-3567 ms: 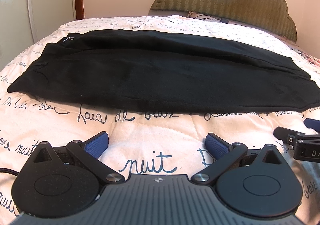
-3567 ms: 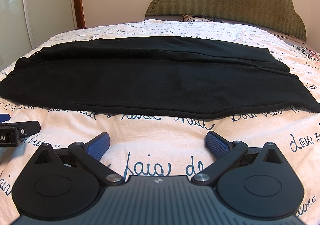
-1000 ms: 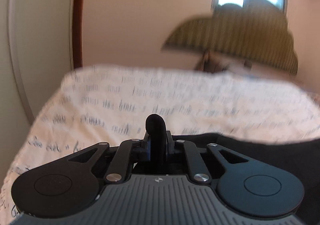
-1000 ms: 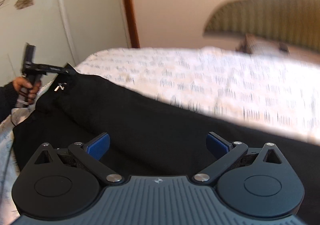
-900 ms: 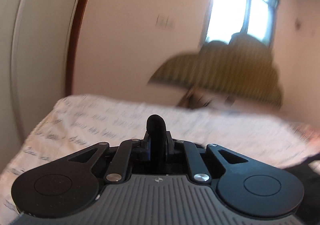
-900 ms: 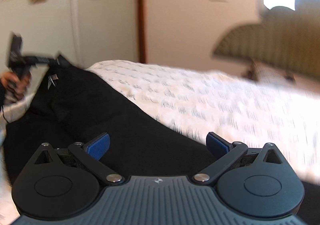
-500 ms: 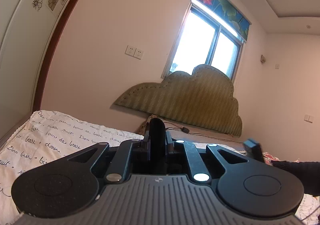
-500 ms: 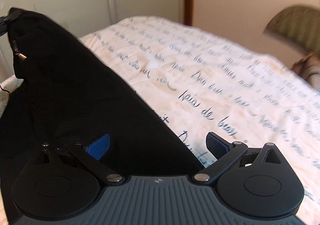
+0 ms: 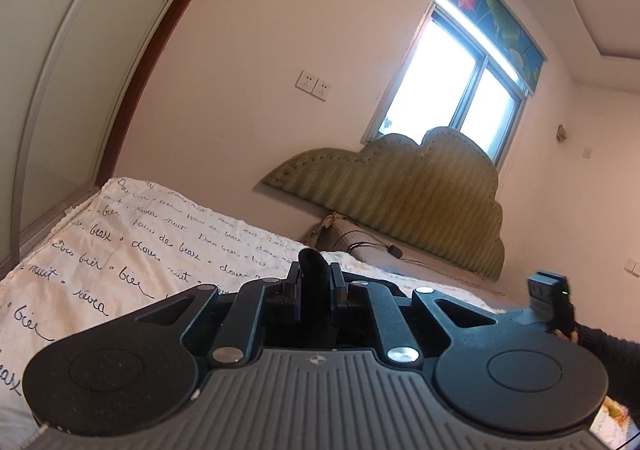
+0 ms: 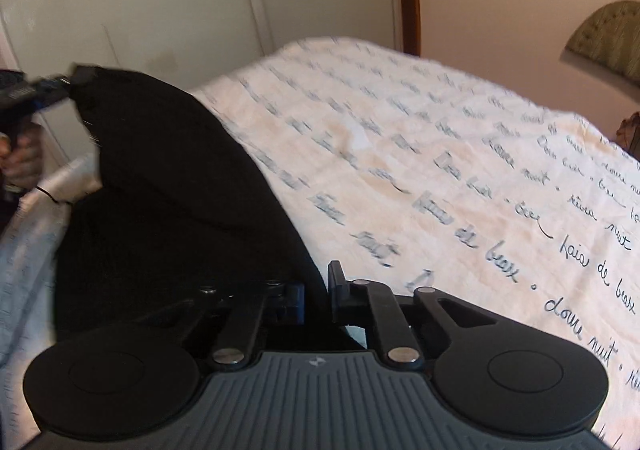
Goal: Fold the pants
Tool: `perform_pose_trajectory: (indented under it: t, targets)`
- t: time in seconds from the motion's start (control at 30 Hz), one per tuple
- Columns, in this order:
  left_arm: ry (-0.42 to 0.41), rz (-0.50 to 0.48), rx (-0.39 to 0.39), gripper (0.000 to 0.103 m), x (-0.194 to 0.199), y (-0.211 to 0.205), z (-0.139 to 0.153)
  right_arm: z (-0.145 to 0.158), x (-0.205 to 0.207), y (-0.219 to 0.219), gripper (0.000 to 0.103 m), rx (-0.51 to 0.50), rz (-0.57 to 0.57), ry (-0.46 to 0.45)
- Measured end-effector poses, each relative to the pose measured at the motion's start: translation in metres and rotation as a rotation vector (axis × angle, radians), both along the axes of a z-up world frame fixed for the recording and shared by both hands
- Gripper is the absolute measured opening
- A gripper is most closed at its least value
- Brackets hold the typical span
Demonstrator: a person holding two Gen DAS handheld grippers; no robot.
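Note:
The black pants hang in a raised ridge over the left part of the bed. My left gripper is shut on a fold of the black pants, which sticks up between its jaws. In the right wrist view that left gripper holds the far corner of the pants up, with a person's hand behind it. My right gripper is closing its jaws on the near edge of the pants, and the pads press on the cloth.
The bed cover is cream with dark handwriting and lies bare to the right of the pants. A green padded headboard and a pillow stand at the far end. Pale wardrobe doors run along the left side.
The right jaws have gone from wide open to closed on the pants edge. The left gripper has lifted its corner, and its view has tilted up toward the wall and window.

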State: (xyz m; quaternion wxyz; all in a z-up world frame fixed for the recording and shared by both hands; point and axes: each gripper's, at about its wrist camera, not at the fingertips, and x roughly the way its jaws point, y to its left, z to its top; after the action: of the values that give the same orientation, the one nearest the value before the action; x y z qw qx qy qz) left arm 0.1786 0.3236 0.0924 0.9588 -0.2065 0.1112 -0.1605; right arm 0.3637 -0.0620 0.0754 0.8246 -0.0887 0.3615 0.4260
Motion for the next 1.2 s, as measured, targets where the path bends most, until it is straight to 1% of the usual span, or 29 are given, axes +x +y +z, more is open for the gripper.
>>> perform_pose_trajectory:
  t: [0.07,0.1,0.13,0.17,0.2,0.23,0.27,0.3,0.33,0.37,0.43,0.5,0.53,0.63,0.7,0.77,0.83,0.9,0.93,1.0,1.07,1.13,1.17,1.2]
  targets:
    - [0.005,0.009,0.001,0.017,-0.013,0.006,0.003,0.013,-0.04,0.001,0.011,0.054,0.057,-0.007]
    - [0.031,0.021,0.0,0.021,-0.017,0.009,0.001,0.013,-0.062,0.003,0.011,0.076,0.082,0.0]
    - [0.071,0.033,-0.003,0.037,-0.019,0.014,-0.006,0.008,-0.08,0.005,0.011,0.091,0.099,0.017]
    - [0.127,0.056,-0.009,0.046,-0.021,0.018,-0.017,-0.003,-0.095,0.008,0.011,0.094,0.102,0.035]
    - [0.188,0.089,-0.013,0.047,-0.022,0.022,-0.028,-0.017,-0.107,0.011,0.01,0.089,0.087,0.055]
    - [0.254,0.103,-0.021,0.049,-0.025,0.026,-0.038,-0.033,-0.115,0.013,0.01,0.08,0.071,0.082]
    - [0.304,0.094,-0.043,0.056,-0.028,0.029,-0.048,-0.05,-0.119,0.017,0.01,0.068,0.053,0.113]
    - [0.344,0.092,-0.059,0.06,-0.033,0.032,-0.055,-0.064,-0.123,0.02,0.01,0.057,0.04,0.141]
    - [0.38,0.111,-0.063,0.061,-0.041,0.033,-0.059,-0.074,-0.126,0.022,0.01,0.044,0.037,0.157]
    - [0.413,0.13,-0.067,0.062,-0.048,0.034,-0.062,-0.079,-0.129,0.024,0.01,0.034,0.033,0.156]
    - [0.452,0.133,-0.103,0.065,-0.064,0.037,-0.063,-0.075,-0.131,0.02,0.01,0.057,0.014,0.156]
    - [0.458,0.155,-0.183,0.069,-0.082,0.037,-0.061,-0.063,-0.132,0.016,0.01,0.087,0.0,0.142]
    - [0.459,0.151,-0.225,0.07,-0.09,0.036,-0.061,-0.059,-0.132,0.015,0.01,0.097,-0.003,0.136]
    - [0.477,0.15,-0.391,0.07,-0.102,0.026,-0.063,-0.05,-0.13,0.012,0.01,0.113,-0.013,0.121]
    - [0.499,0.145,-0.504,0.07,-0.102,0.019,-0.069,-0.046,-0.129,0.01,0.01,0.124,-0.022,0.117]
    - [0.545,0.163,-0.586,0.07,-0.095,0.014,-0.077,-0.046,-0.128,0.008,0.01,0.148,-0.035,0.116]
    - [0.606,0.207,-0.617,0.07,-0.083,0.013,-0.085,-0.044,-0.125,0.005,0.01,0.179,-0.051,0.119]
    - [0.675,0.276,-0.62,0.07,-0.074,0.015,-0.092,-0.041,-0.125,0.001,0.01,0.199,-0.063,0.117]
    - [0.693,0.289,-0.63,0.07,-0.07,0.016,-0.094,-0.04,-0.125,0.001,0.01,0.202,-0.065,0.114]
    - [0.69,0.302,-0.642,0.07,-0.064,0.018,-0.096,-0.038,-0.126,-0.001,0.01,0.212,-0.067,0.112]
    - [0.698,0.341,-0.621,0.07,-0.057,0.02,-0.096,-0.035,-0.125,-0.004,0.01,0.219,-0.064,0.114]
    - [0.716,0.37,-0.632,0.07,-0.05,0.021,-0.099,-0.036,-0.125,-0.001,0.01,0.221,-0.067,0.117]
    - [0.718,0.376,-0.626,0.07,-0.046,0.02,-0.098,-0.036,-0.125,-0.001,0.01,0.222,-0.069,0.116]
    - [0.72,0.387,-0.584,0.045,-0.042,0.018,-0.095,-0.036,-0.125,-0.002,0.01,0.225,-0.072,0.114]
